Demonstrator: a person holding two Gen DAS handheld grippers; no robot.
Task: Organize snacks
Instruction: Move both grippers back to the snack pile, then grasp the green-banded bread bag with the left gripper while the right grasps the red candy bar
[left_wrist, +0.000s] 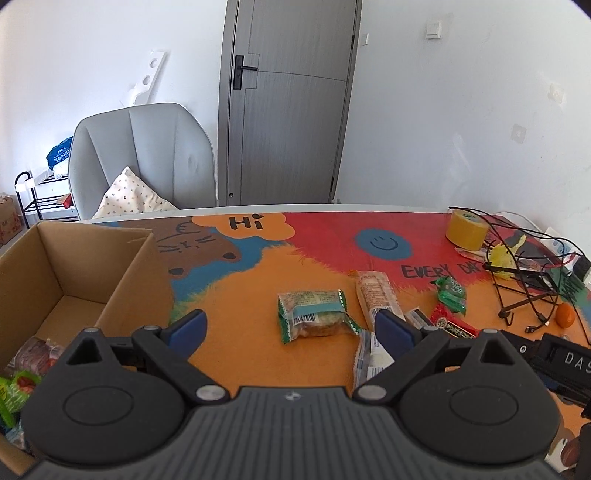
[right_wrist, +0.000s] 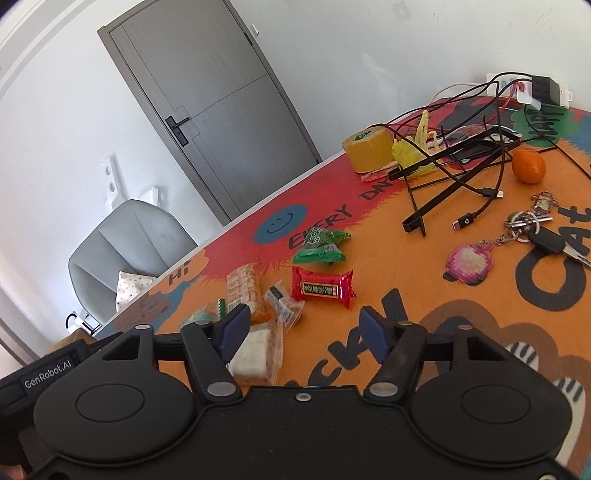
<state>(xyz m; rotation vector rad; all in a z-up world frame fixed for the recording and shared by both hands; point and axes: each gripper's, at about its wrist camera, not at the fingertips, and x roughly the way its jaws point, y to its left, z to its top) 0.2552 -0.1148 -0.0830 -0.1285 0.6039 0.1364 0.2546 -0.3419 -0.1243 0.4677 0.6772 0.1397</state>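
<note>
your inventory, counted off the tabletop mat (left_wrist: 258, 266):

- cardboard box (left_wrist: 122, 280), one, at the mat's left edge; a few wrapped snacks lie on its floor, too cut off to count.
- loose snacks, six, clustered mid-mat: one green-edged clear pack (left_wrist: 314, 317); one long tan biscuit pack (right_wrist: 243, 284); one small clear pack (right_wrist: 284, 302); one white bar in clear wrap (right_wrist: 255, 350); one red packet (right_wrist: 323, 288); one green triangular packet (right_wrist: 323, 243).
- tape roll (right_wrist: 367, 151), one, near the far edge.
- orange (right_wrist: 528, 166), one, near the right edge.
- key bunch (right_wrist: 535, 229), one, with a pink pixel charm.
- black cables, several, tangled over a black stand toward the far right corner.

your left gripper (left_wrist: 291, 332): jaws wide apart, nothing held, the green-edged pack lying on the mat between the fingers' line.

your right gripper (right_wrist: 303, 332): jaws part open, empty, bare mat between; the white bar lies just beside the left finger.
</note>
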